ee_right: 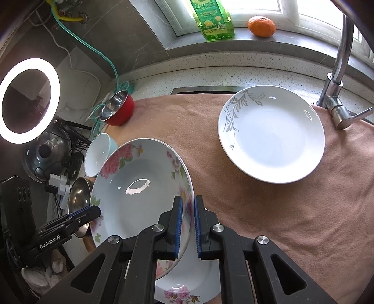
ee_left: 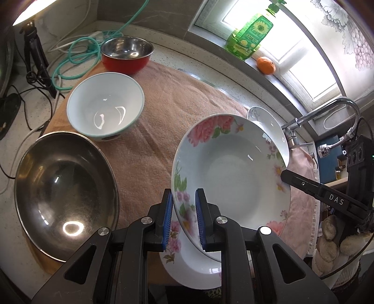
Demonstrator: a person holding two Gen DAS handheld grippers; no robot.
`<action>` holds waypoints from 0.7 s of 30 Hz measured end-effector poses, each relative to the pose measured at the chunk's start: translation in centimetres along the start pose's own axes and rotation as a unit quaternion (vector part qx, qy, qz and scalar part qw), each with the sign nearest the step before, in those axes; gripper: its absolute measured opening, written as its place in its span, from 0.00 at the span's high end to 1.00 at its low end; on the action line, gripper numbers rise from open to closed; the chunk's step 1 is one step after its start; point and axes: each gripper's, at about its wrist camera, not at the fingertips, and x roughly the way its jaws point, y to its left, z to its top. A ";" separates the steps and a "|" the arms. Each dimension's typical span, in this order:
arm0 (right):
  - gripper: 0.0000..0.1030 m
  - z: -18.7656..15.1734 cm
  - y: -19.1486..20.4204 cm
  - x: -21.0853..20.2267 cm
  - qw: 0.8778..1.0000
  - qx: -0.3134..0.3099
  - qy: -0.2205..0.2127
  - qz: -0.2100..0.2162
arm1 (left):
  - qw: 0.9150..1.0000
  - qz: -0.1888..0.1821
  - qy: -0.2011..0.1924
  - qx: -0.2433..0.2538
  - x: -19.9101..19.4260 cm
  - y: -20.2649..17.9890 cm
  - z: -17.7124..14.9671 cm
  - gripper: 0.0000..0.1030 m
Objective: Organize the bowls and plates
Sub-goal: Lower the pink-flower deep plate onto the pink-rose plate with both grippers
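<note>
A flowered plate [ee_left: 233,173] [ee_right: 140,194] is held up between both grippers, above a second flowered plate [ee_left: 194,264] [ee_right: 187,287] lying on the pink towel [ee_left: 163,131] [ee_right: 280,210]. My left gripper [ee_left: 184,218] is shut on its near rim. My right gripper [ee_right: 187,228] is shut on the opposite rim; it also shows in the left wrist view [ee_left: 287,177]. A white plate with a grey leaf pattern [ee_right: 272,134] [ee_left: 268,121] lies further back on the towel.
A white bowl [ee_left: 105,105], a red steel-lined bowl [ee_left: 127,53] and a large steel bowl [ee_left: 63,189] stand at the left. A faucet [ee_right: 336,70], a green bottle [ee_right: 213,18] and an orange [ee_right: 261,23] are at the back. A ring light [ee_right: 29,100] stands left.
</note>
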 end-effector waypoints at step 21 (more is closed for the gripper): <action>0.91 -5.2 -2.4 0.3 0.999 0.039 0.012 -0.006 | 0.999 0.001 0.029 0.022 1.5 -0.9 -3.1 0.83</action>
